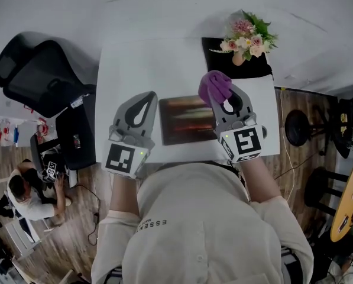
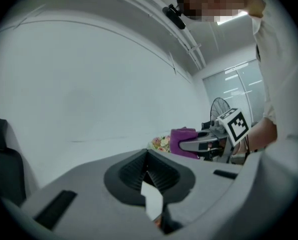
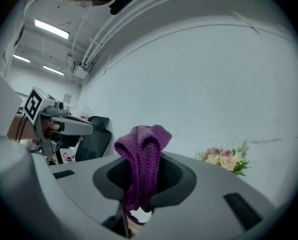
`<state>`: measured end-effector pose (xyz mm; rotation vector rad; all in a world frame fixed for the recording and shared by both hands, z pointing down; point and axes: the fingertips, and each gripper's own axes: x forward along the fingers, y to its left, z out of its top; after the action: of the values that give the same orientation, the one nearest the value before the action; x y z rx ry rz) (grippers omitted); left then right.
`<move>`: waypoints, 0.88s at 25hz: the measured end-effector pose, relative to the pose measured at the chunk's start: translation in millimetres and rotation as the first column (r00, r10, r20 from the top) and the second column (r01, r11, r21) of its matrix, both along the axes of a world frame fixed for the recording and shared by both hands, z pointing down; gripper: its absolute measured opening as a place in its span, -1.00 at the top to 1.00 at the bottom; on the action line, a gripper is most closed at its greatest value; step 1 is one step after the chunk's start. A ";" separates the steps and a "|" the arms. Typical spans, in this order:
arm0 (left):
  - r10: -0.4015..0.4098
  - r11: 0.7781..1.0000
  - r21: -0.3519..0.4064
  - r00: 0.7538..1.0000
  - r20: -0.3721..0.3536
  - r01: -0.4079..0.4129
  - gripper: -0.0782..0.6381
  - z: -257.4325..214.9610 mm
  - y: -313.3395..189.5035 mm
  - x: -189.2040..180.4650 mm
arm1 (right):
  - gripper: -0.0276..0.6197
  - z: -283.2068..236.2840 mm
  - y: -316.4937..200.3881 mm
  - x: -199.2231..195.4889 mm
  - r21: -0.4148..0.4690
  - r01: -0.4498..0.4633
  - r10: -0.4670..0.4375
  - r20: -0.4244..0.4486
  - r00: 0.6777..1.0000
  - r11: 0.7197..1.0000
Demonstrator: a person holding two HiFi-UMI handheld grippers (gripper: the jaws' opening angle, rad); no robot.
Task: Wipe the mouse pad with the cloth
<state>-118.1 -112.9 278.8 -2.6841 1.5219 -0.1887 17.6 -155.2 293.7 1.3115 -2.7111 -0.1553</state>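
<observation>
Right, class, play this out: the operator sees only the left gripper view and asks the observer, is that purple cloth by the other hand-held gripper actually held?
Observer: Yes. The right gripper view shows the right hand-held gripper shut on the cloth, which bunches up above its jaws.
Operator: Where is the pad? I see none.
Observer: The head view shows the pad flat on the white table, between the two grippers.
Operator: Is the cloth on it?
Observer: Not from what I see. The cloth shows over the pad's far right corner, and the right gripper view looks at the wall, not down at the pad.
</observation>
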 end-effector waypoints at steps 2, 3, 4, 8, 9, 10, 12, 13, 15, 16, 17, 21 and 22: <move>0.007 1.000 0.008 1.000 -0.004 -0.007 0.78 -4.6 -0.8 -0.8 | 0.63 1.2 0.2 -1.3 -0.021 0.009 -0.008 0.018 1.000 1.000; 0.007 1.000 0.008 1.000 0.000 -0.007 0.78 -4.4 -2.0 -1.3 | 0.63 2.9 0.0 -1.1 -0.033 0.010 -0.009 0.028 1.000 0.999; 0.006 1.000 0.006 1.000 0.004 -0.006 0.78 -3.3 -3.4 -1.9 | 0.63 4.7 -0.3 -0.6 -0.044 0.010 -0.008 0.033 0.999 0.999; 0.001 1.000 0.001 1.000 0.003 -0.001 0.78 1.4 -7.6 -4.9 | 0.64 7.1 -1.3 1.1 -0.051 0.002 0.000 0.031 1.000 0.999; 0.001 1.000 0.007 1.000 0.008 -0.001 0.78 2.6 -8.5 -6.5 | 0.64 6.6 -1.6 1.7 -0.050 -0.004 0.005 0.034 0.999 0.999; 0.001 1.000 0.017 1.000 0.015 -0.001 0.78 3.7 -9.4 -8.4 | 0.64 5.5 -2.1 2.4 -0.048 -0.010 0.012 0.038 0.999 0.999; 0.001 1.000 0.025 1.000 0.023 -0.002 0.78 4.7 -10.7 -10.9 | 0.64 3.4 -3.7 4.4 -0.044 -0.030 0.032 0.046 0.998 0.999; 0.002 1.000 0.025 1.000 0.025 -0.002 0.78 4.8 -11.1 -11.2 | 0.64 3.4 -4.7 5.7 -0.046 -0.041 0.044 0.051 0.998 0.998; 0.000 1.000 0.016 1.000 0.029 0.000 0.78 6.1 -11.5 -10.8 | 0.64 4.7 -6.3 7.8 -0.055 -0.059 0.062 0.061 0.996 0.997; -0.005 1.000 0.009 1.000 0.030 0.005 0.78 7.8 -11.7 -11.1 | 0.64 5.4 -6.5 8.4 -0.059 -0.063 0.067 0.065 0.996 0.996; -0.011 1.000 0.005 0.999 0.032 0.011 0.78 10.0 -12.2 -11.6 | 0.64 6.0 -6.5 8.6 -0.063 -0.064 0.068 0.068 0.995 0.996; -0.022 1.000 -0.002 0.999 0.047 0.022 0.78 15.3 -14.7 -11.8 | 0.64 7.1 -6.0 8.6 -0.066 -0.064 0.068 0.069 0.995 0.996; -0.024 1.000 -0.003 0.998 0.052 0.024 0.78 15.9 -15.3 -11.4 | 0.64 7.3 -5.8 8.5 -0.064 -0.064 0.068 0.071 0.995 0.996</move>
<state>-129.6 -128.2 294.7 -2.6428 1.5409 -0.2606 26.1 -161.0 301.0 1.4138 -2.7039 -0.0167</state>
